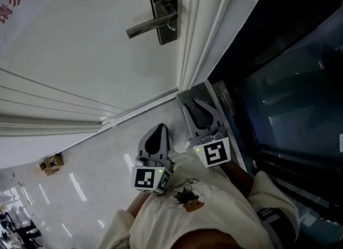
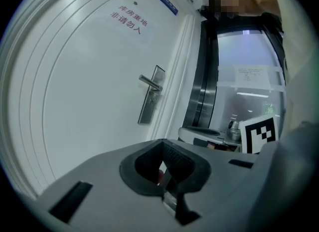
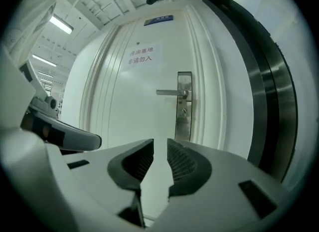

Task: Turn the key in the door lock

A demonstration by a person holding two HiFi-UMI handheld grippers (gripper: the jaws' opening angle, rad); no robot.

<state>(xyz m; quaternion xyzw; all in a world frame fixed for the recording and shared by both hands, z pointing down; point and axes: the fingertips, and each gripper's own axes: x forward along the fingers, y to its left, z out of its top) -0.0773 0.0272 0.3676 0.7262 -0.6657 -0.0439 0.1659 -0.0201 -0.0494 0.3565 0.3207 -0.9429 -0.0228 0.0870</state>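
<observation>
I hold both tools low against my body, well apart from the white door (image 1: 80, 39). My left tool (image 2: 160, 144) has its jaws closed tip to tip, and I can make out nothing held between them. My right tool (image 3: 159, 145) stands open by a narrow slit and grips nothing. The lock (image 3: 185, 111) sits in the metal plate (image 3: 184, 128) just below the lever handle (image 3: 170, 93), near the door's right edge. Whether a key stands in it is too small to tell.
</observation>
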